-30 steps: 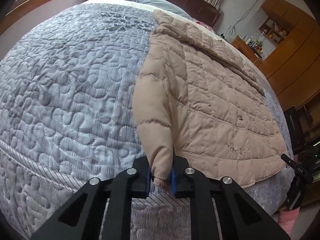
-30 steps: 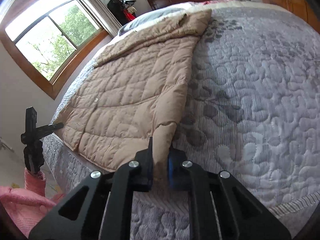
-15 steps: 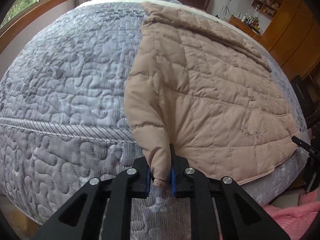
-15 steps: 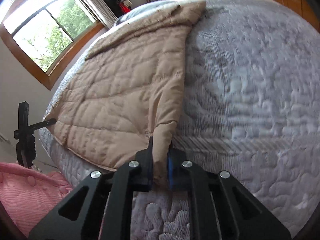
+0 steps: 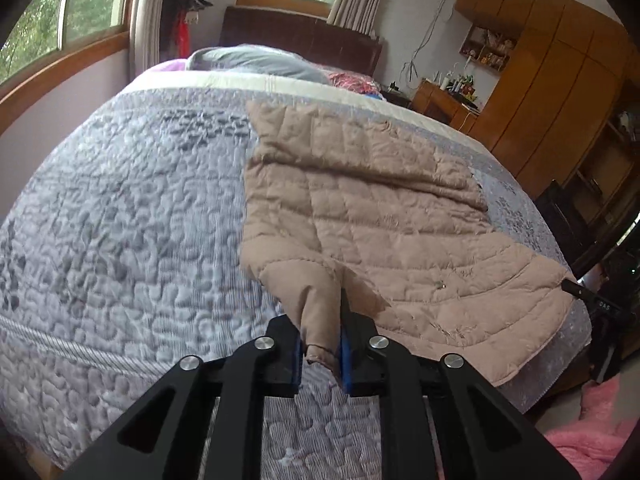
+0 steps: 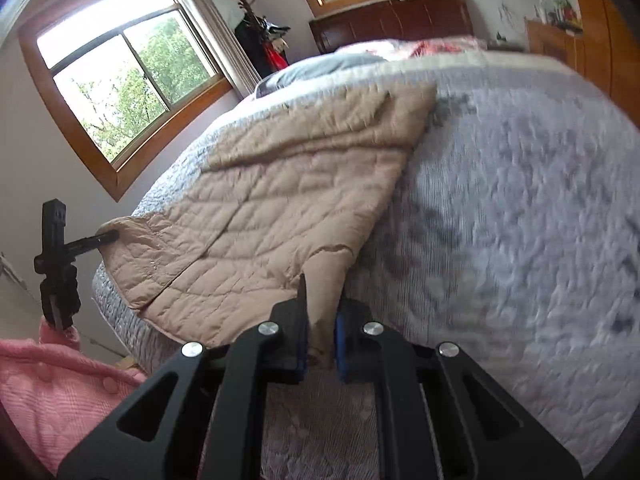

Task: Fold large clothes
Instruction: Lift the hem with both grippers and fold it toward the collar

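Note:
A beige quilted padded jacket (image 5: 380, 216) lies spread on the grey quilted bedspread (image 5: 120, 240). My left gripper (image 5: 320, 354) is shut on the cuff of one sleeve at the near edge of the bed. In the right wrist view the same jacket (image 6: 280, 208) lies to the left, and my right gripper (image 6: 320, 348) is shut on the cuff of the other sleeve. Both sleeves run from the jaws up toward the jacket body.
A dark wooden headboard (image 5: 300, 40) and a grey pillow (image 5: 256, 60) are at the far end. Wooden wardrobes (image 5: 560, 92) stand at the right. A pink cloth (image 6: 52, 392) and a black stand (image 6: 56, 264) are beside the bed. Windows (image 6: 132, 76) line the wall.
Both grippers have pulled back and lower toward the foot of the bed, still holding the sleeve cuffs. The jacket has slid toward the bed's near edge.

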